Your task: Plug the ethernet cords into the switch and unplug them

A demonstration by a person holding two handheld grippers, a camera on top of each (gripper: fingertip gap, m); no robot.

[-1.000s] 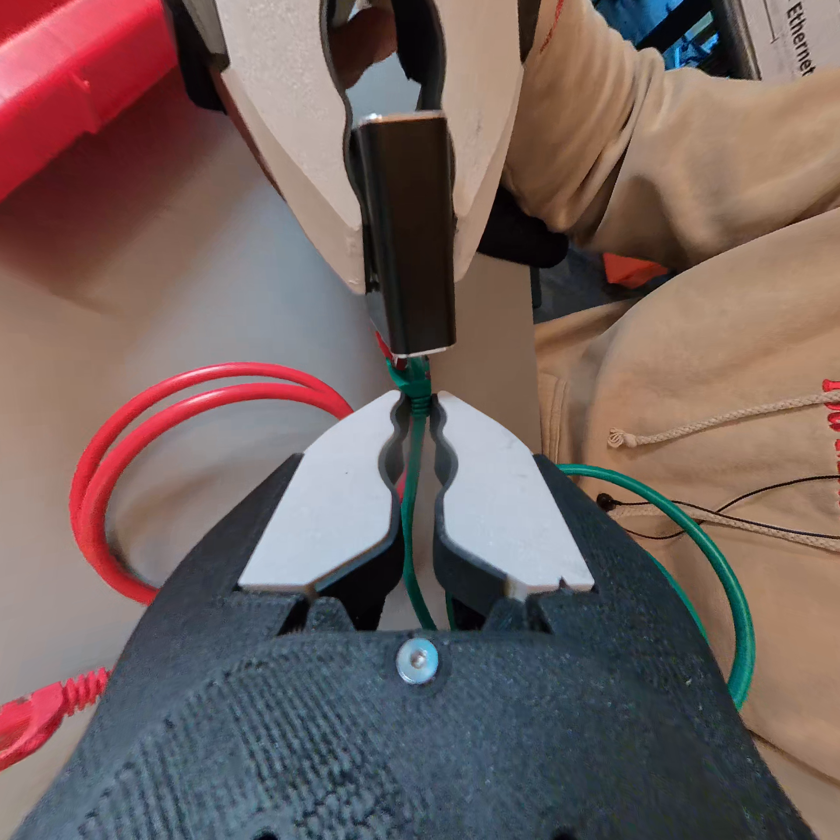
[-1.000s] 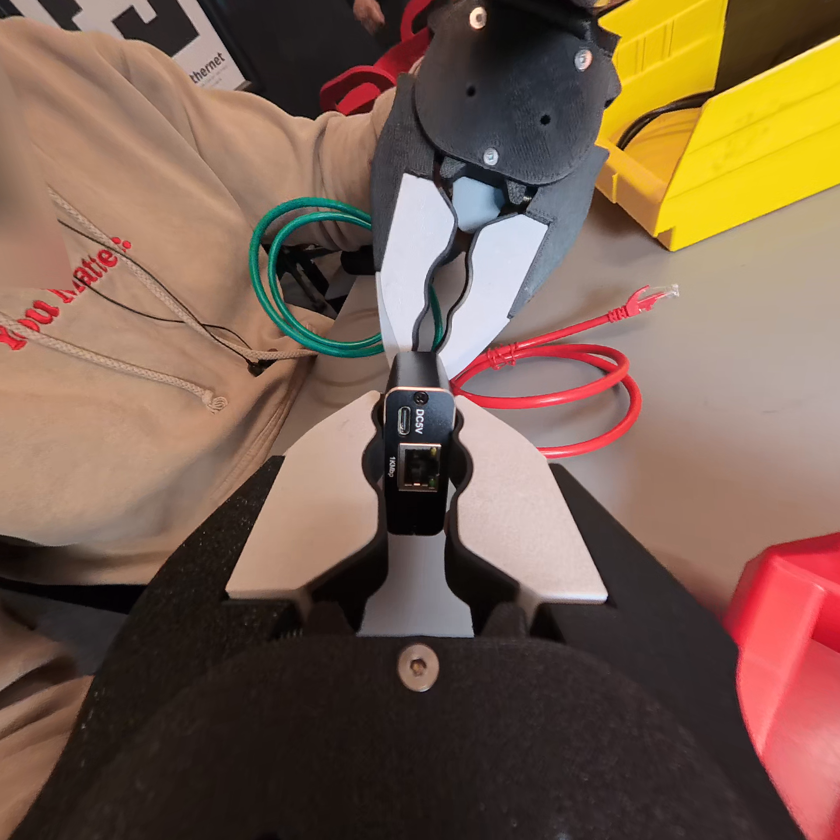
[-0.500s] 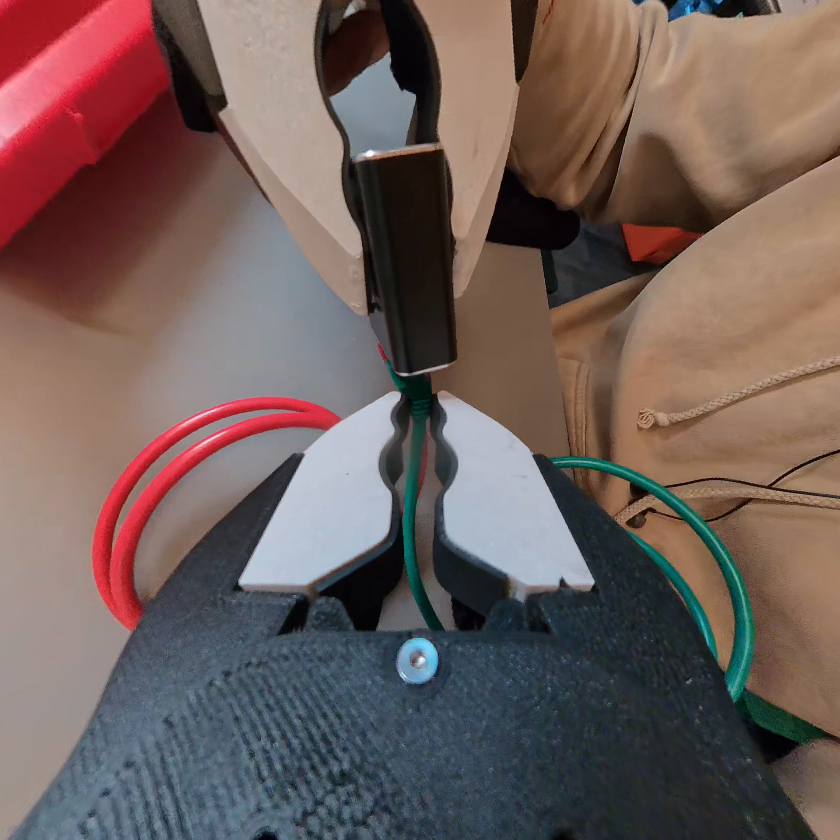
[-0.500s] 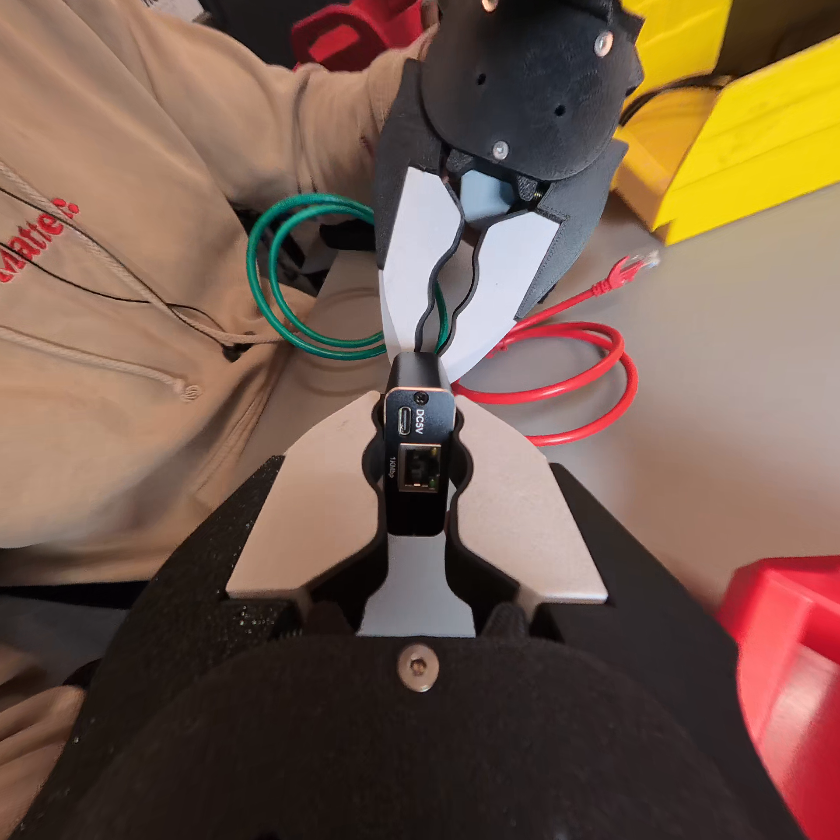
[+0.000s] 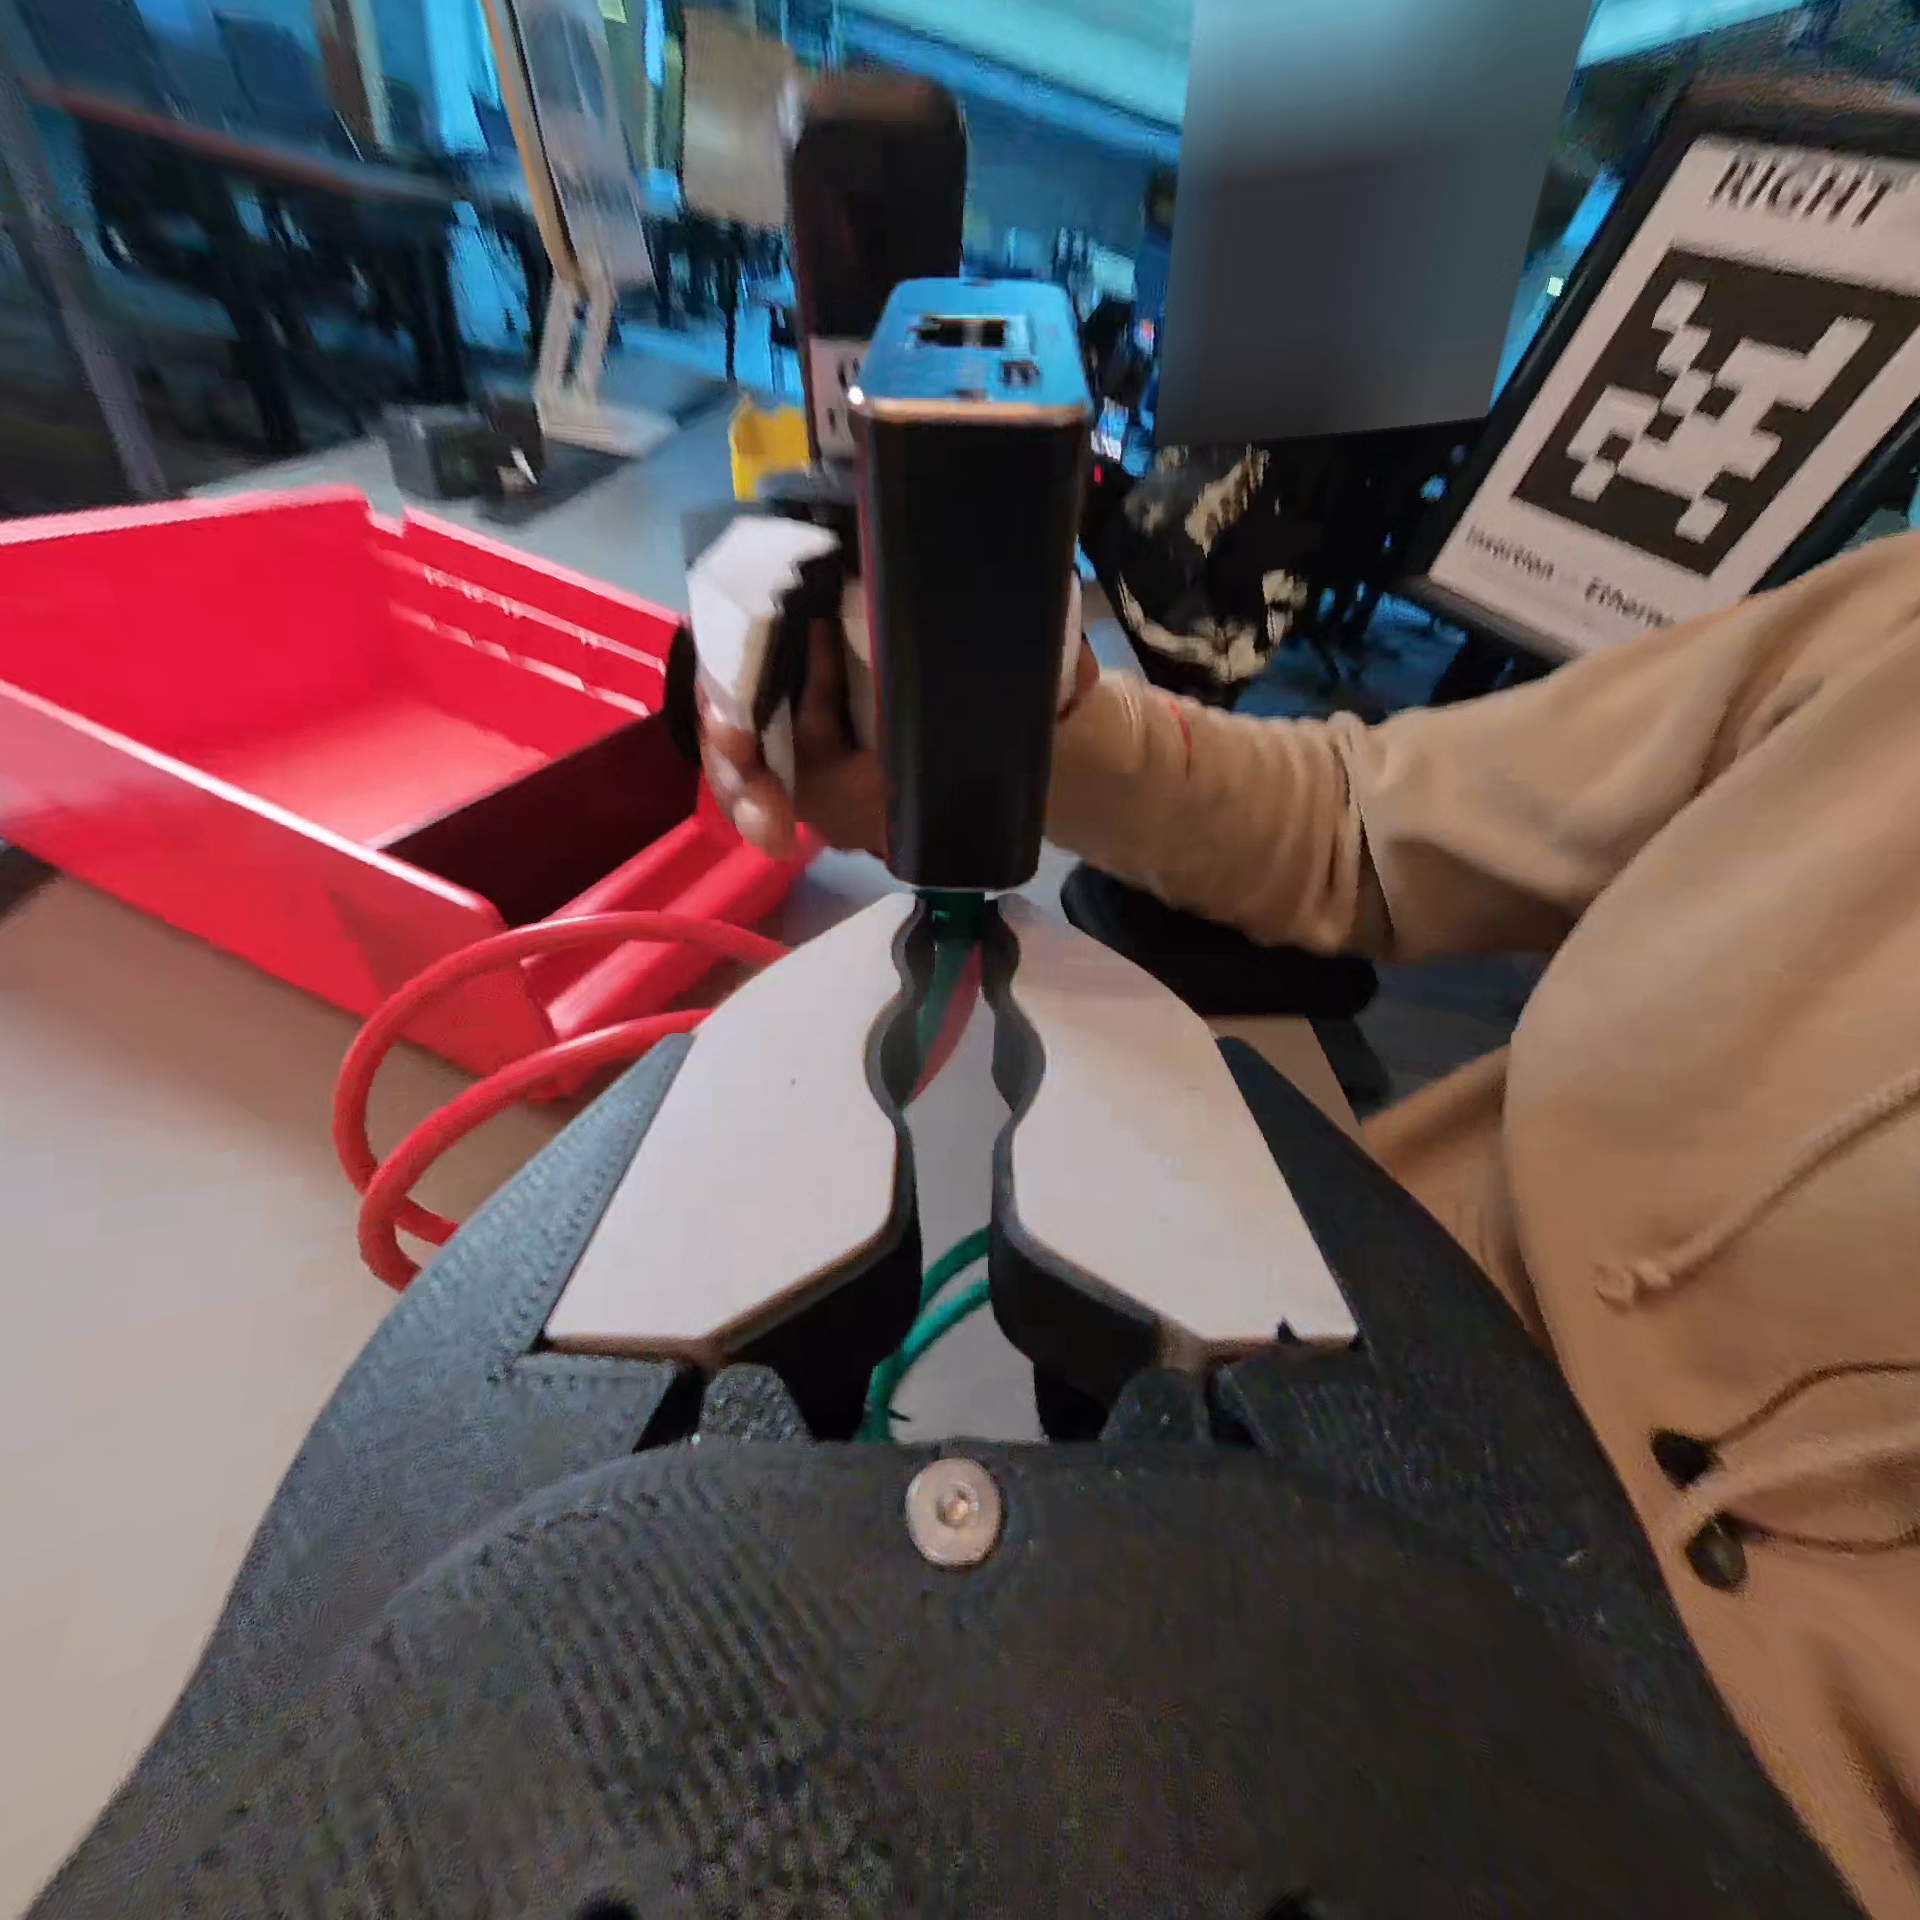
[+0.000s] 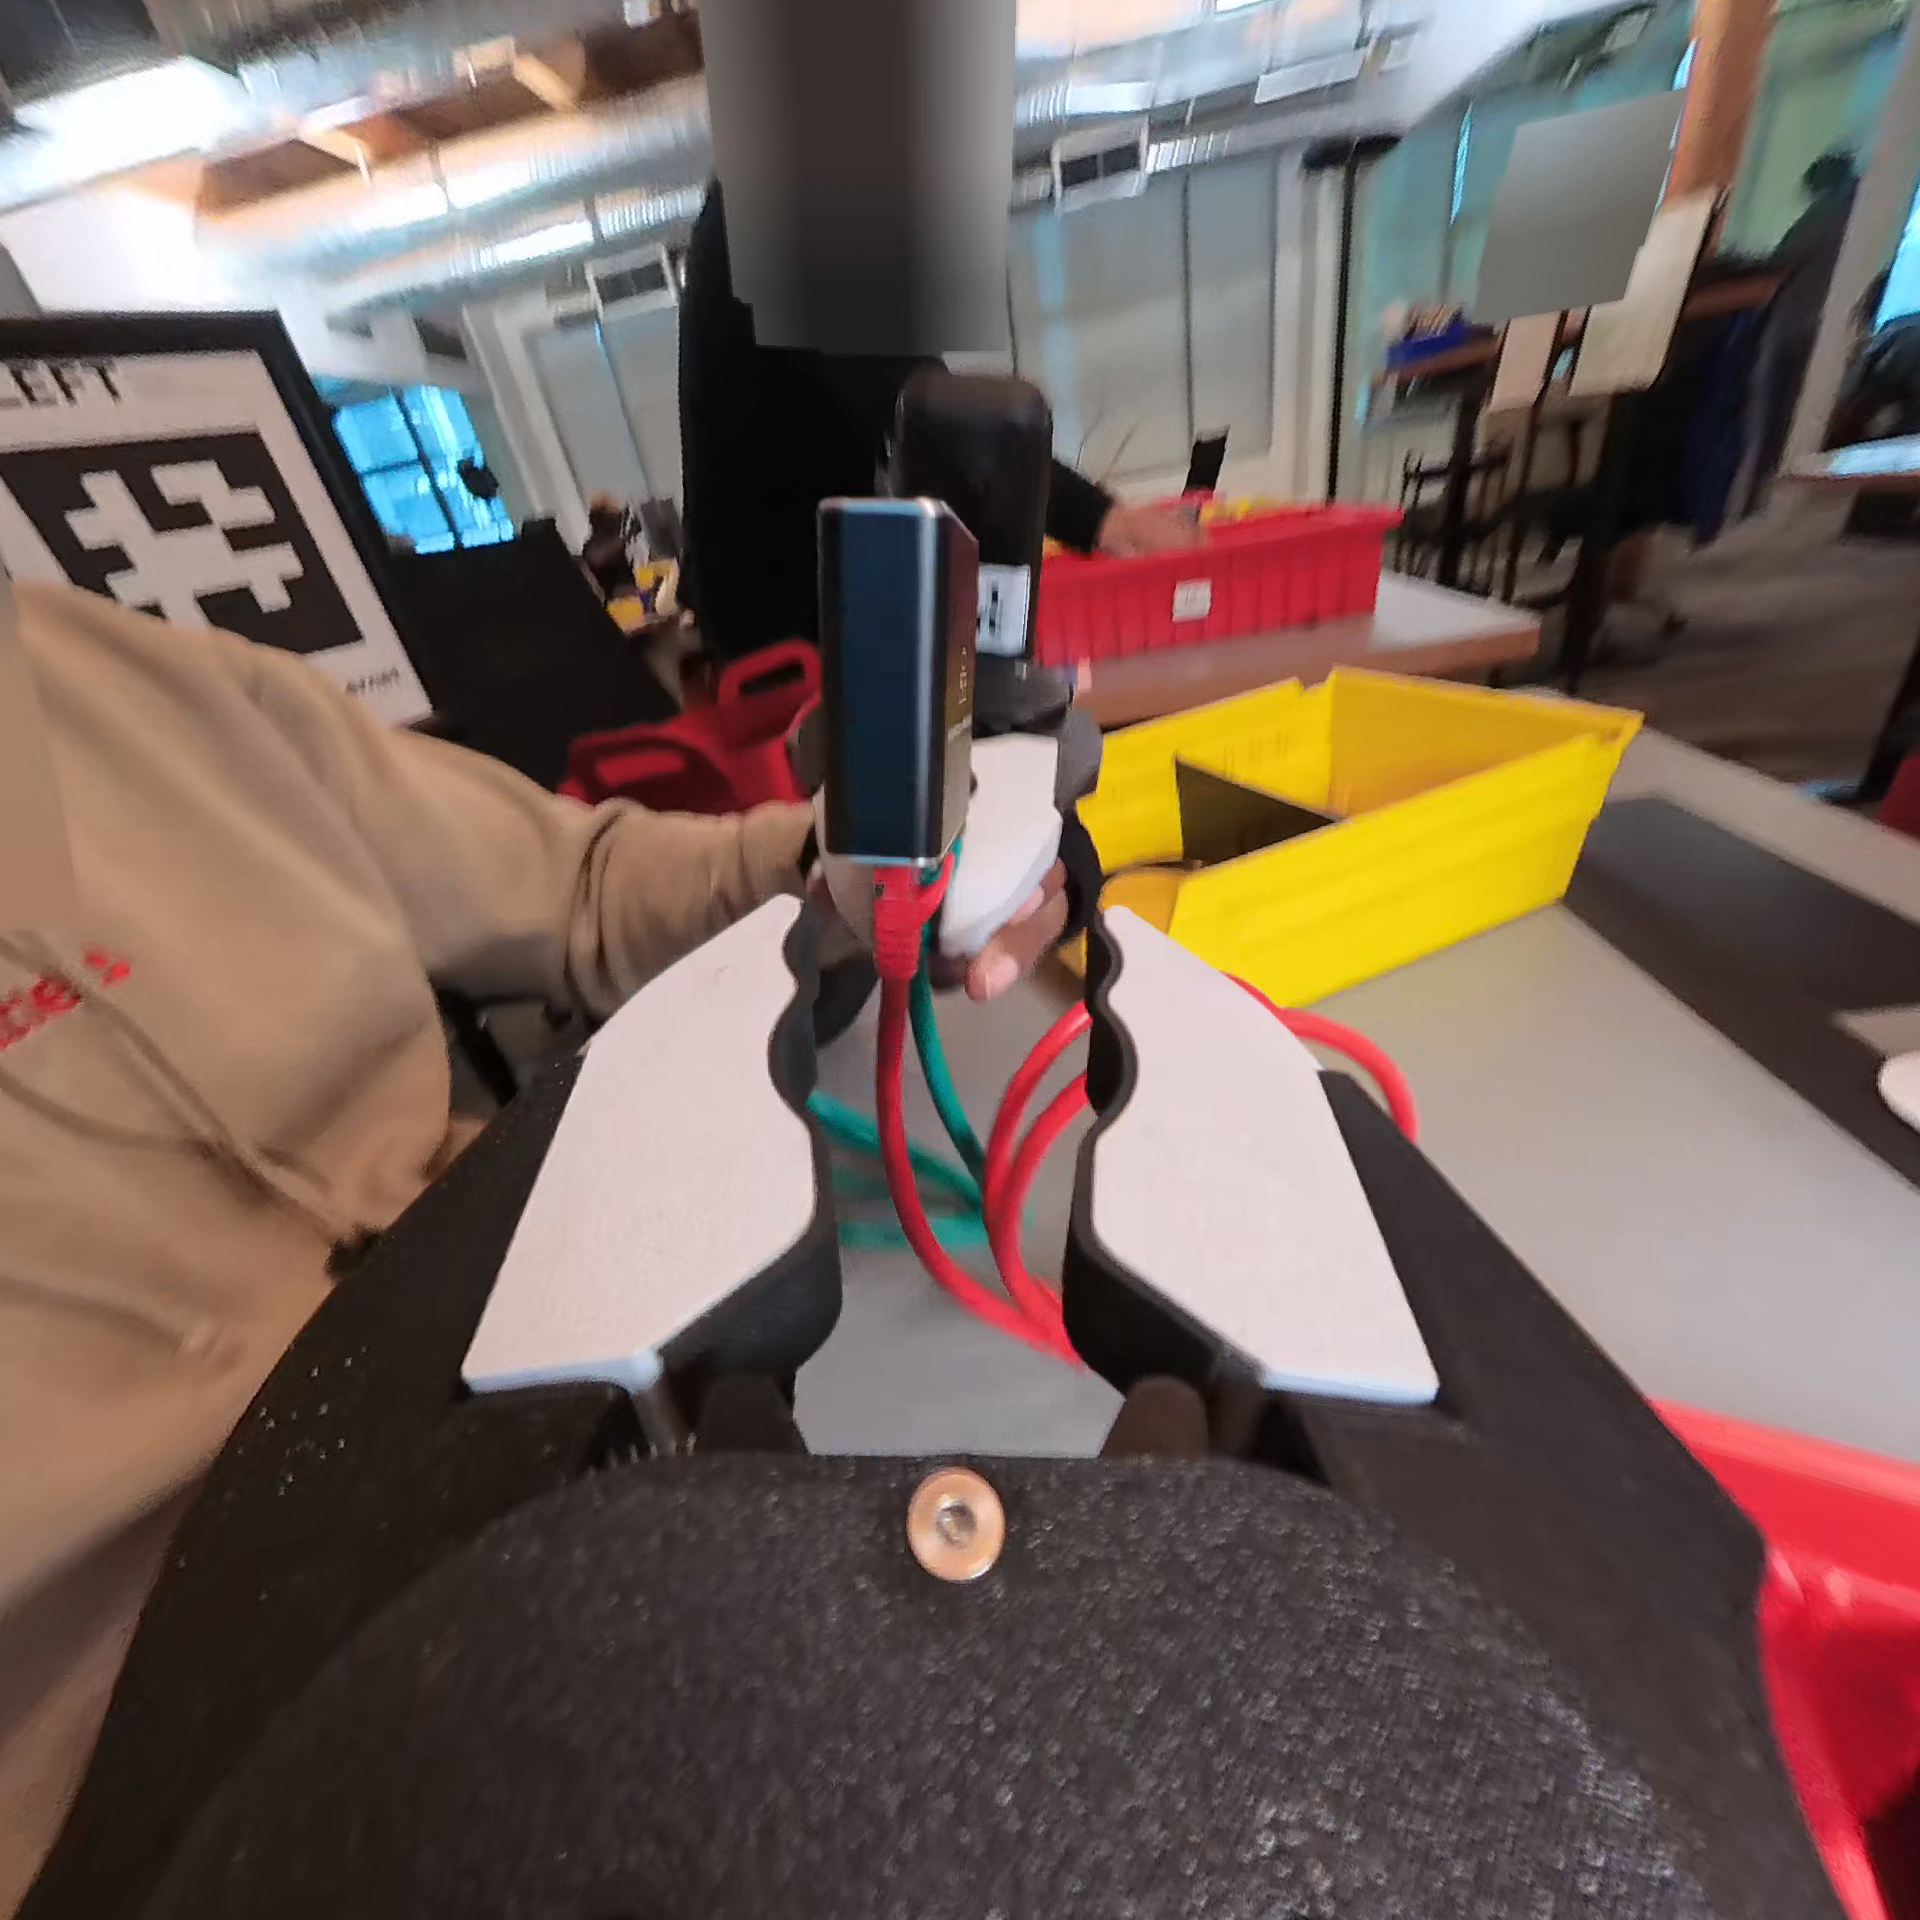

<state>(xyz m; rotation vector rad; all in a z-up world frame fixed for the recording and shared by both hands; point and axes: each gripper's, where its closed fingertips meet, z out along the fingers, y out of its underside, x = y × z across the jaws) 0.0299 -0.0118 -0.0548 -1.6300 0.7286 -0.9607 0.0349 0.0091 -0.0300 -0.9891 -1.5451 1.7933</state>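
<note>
Ethernet switch (image 5: 961,644), a slim black box, now stands upright in the air above the grey table (image 5: 156,1195). Its ported end points up and two cords hang from its lower end. A second ago it lay level, clamped between the right gripper's fingers. That grip has since let go. In its own view the right gripper (image 6: 951,920) has its claw spread wide with nothing between the pads, and it has pulled back below the switch.

The left gripper (image 5: 954,914) has its claw pinched almost shut on the green cord (image 5: 940,987), right where the cord enters the switch. It seems to be the only thing carrying the switch, though blur makes this hard to confirm. The red cord (image 6: 896,1039) is also seated in the switch beside the green one, and its slack loops down toward the table.

A red bin (image 5: 260,831) sits on one side and a yellow bin (image 6: 1403,862) on the other. A tan sleeve (image 5: 1299,810) reaches in from the side.

With both plugs in, the plugging half looks finished. The freed right claw is probably about to take hold again, so that a cord can be pulled out.
</note>
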